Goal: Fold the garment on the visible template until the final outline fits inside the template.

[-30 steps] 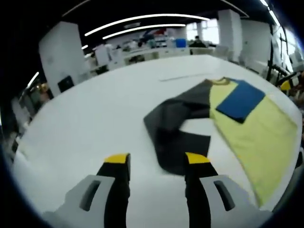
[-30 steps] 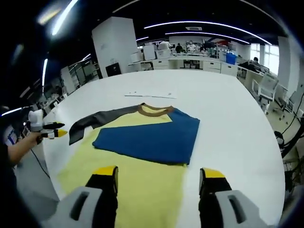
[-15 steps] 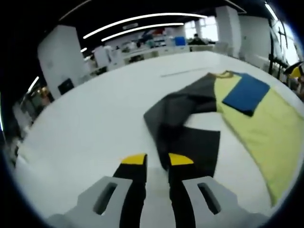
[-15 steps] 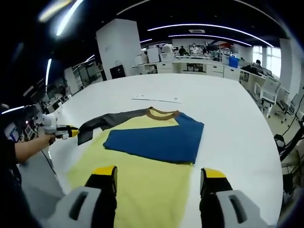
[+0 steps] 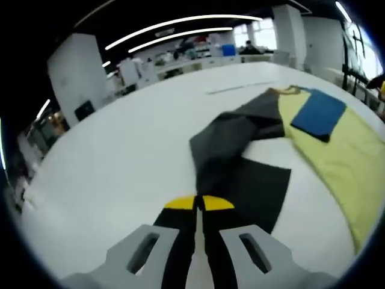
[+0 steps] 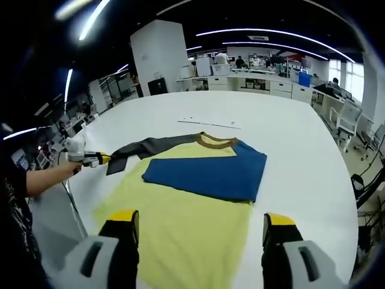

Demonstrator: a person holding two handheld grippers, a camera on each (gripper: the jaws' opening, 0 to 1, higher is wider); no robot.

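Sleeve (image 5: 240,156) pinched by left gripper (image 5: 199,203); blue sleeve (image 6: 207,171) folded over shirt (image 6: 186,223).

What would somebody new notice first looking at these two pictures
The yellow shirt spread on the white table, with its blue sleeve folded across the chest just below the brown collar. Next, the dark grey sleeve stretching out to the side, its end pinched in the shut left tongs, while the right tongs hover open above the hem.
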